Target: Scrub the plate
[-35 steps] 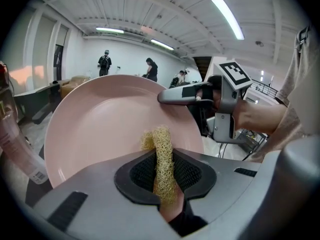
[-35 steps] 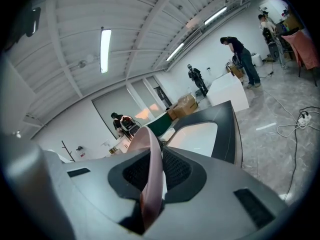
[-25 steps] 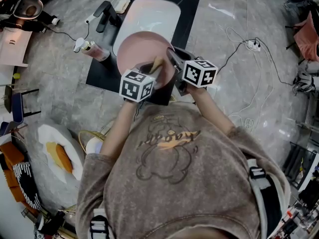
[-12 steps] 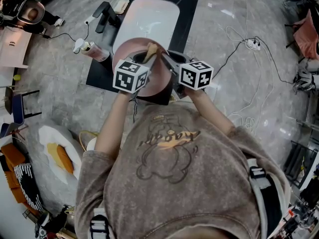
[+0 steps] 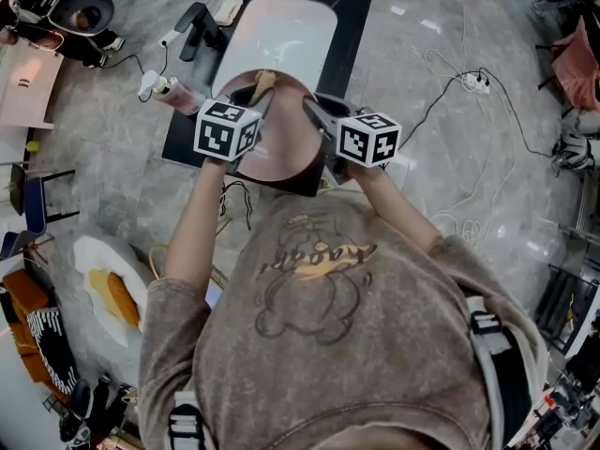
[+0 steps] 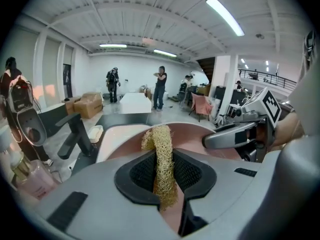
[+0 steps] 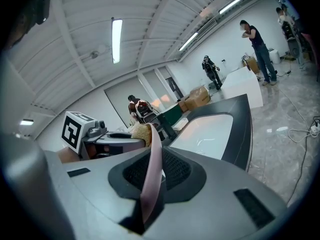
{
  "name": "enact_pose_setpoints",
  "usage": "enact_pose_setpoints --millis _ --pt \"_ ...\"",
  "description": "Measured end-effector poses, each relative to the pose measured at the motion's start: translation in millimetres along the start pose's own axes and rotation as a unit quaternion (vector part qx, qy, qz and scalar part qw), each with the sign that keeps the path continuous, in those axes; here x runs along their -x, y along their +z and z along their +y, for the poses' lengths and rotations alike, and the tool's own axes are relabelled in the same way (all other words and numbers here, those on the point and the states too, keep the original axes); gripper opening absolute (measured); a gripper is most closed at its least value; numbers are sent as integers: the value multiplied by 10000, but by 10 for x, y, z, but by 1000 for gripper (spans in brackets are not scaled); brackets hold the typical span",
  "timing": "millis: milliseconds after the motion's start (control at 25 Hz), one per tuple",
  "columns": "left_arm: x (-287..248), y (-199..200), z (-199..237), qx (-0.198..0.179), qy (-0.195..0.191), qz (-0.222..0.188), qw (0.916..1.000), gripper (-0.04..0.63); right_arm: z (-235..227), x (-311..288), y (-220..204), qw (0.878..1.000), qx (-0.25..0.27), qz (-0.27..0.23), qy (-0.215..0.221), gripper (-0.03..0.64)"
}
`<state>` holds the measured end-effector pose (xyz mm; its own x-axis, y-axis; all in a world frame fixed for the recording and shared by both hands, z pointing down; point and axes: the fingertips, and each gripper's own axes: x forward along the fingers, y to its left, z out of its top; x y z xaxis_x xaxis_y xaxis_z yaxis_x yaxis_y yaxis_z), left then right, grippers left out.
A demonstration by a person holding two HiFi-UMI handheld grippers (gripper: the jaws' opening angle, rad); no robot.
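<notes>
Mid-scrub — left gripper (image 6: pixel 165 184) clamped on loofah scrubber (image 6: pixel 159 149), right gripper (image 7: pixel 149 186) pinching plate (image 5: pixel 286 139) rim — seemingly plenty left to scrub.

Saw a white basin (image 5: pixel 291 31) sunk into a black desk (image 5: pixel 354 26), with a black tap (image 5: pixel 199 24) at its left edge and a small pale dish (image 5: pixel 228 7) just beside the tap. Noted a bottle (image 5: pixel 173 94) of pinkish liquid by the desk's left edge. Spotted a white power strip (image 5: pixel 475 84) on the grey marbled floor (image 5: pixel 441 195) at right, its cable trailing away. Made out, in the left gripper view, a standing person (image 6: pixel 160 86) far back, cardboard boxes (image 6: pixel 85 104) at left, and strip lights (image 6: pixel 225 15) overhead.
</notes>
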<state>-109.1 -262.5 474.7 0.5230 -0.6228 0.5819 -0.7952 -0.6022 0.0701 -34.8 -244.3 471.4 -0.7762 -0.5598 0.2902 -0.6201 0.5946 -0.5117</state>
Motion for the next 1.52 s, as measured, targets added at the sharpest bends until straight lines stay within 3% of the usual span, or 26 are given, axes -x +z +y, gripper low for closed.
enact_pose_setpoints --millis 320,560,1120,1520 --pt "109 -225 336 -299 428 472 9975 75 -57 64 80 9999 16 -77 -105 48" --pt "160 -517 348 -364 539 908 9937 75 -124 131 110 9996 11 -134 -248 48" --pt "90 -1017 -308 204 -144 1176 9927 75 -354 259 111 9970 -280 -344 -632 49" --pt "-35 -752 -922 590 -946 794 9906 77 -281 186 -6 9961 -559 -308 -608 54"
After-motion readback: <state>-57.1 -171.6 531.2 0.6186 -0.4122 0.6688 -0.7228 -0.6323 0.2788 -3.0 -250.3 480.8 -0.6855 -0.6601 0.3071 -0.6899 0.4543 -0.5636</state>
